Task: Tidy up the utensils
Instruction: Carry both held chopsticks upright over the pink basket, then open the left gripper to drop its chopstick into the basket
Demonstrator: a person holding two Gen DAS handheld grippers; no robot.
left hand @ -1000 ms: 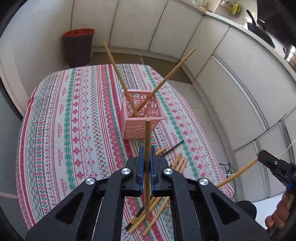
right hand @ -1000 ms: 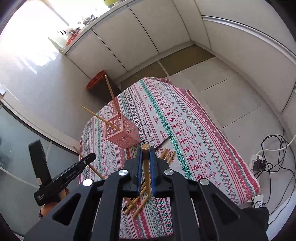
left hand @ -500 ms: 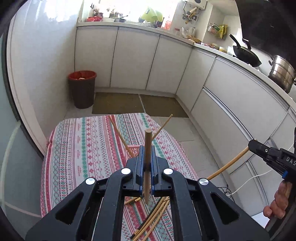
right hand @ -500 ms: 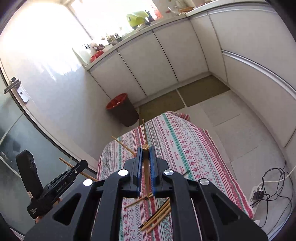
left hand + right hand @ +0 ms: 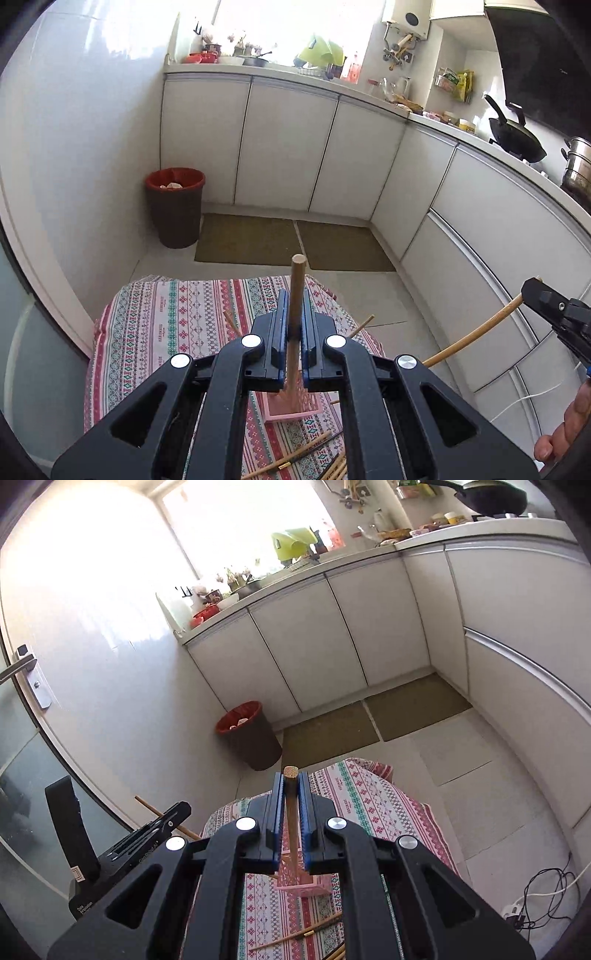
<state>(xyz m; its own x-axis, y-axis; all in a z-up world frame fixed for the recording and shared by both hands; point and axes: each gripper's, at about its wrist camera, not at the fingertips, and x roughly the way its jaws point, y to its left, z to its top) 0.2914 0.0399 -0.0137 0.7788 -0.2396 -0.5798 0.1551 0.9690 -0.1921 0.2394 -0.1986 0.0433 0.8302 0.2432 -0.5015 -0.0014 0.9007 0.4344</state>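
Both hands are busy here. The left hand-held gripper (image 5: pixel 293 345) has its blue-padded jaws clamped tight on a round light-wood chopstick (image 5: pixel 296 295), which stands nearly upright between them, blunt top poking above the pads. The right hand-held gripper (image 5: pixel 291 821) is pinched just as narrow on its own pale wooden chopstick (image 5: pixel 290 779), flat patterned end up. In the left wrist view you can also see the right one out at the edge, its stick slanting down and to the left, with a bit of the person's hand (image 5: pixel 565 424) below it.

Under both sits the pink perforated plastic utensil basket (image 5: pixel 291 404), mostly hidden behind the jaws, standing on the tabletop with the red, green and white patterned cloth (image 5: pixel 177 325). Two thin stick ends (image 5: pixel 360 325) peek out either side of the left gripper, apparently leaning out of the basket. Just in front of the basket, near the bottom edge, a loose heap of more wooden chopsticks (image 5: pixel 295 459) lies flat on the cloth, at least one dark with a gold band.

Background: white kitchen cabinets (image 5: pixel 288 147), a brown bin with a red liner (image 5: pixel 175 206) on the floor, and two olive floor mats (image 5: pixel 295 240).
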